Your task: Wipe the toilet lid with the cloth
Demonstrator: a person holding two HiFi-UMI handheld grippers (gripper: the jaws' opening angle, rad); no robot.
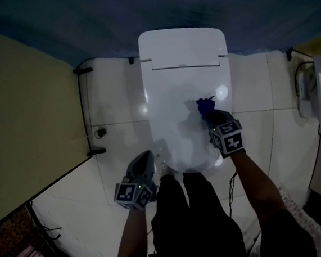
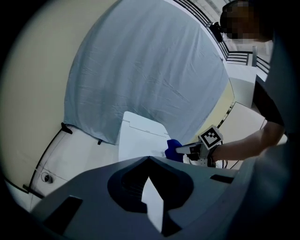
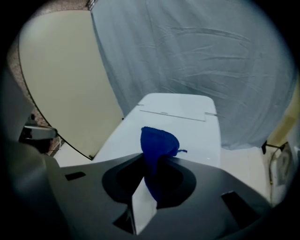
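The right gripper [image 1: 210, 116] pinches a crumpled dark blue cloth [image 1: 204, 106] in its jaws, low over the glossy white plastic toilet lid [image 1: 171, 90], toward 3 o'clock. The left gripper [image 1: 144, 165], jaws pressed together on nothing, hangs at 7 o'clock. Wiping seems in hand. The next stroke probably calls for a pressed sweep toward 9 o'clock.

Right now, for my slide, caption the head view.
Right gripper holds blue cloth over toilet lid; left gripper hangs aside.

Free toilet lid [image 1: 168, 90] surface left of cloth [image 1: 205, 106]; beige partition [image 1: 29, 109] well aside.
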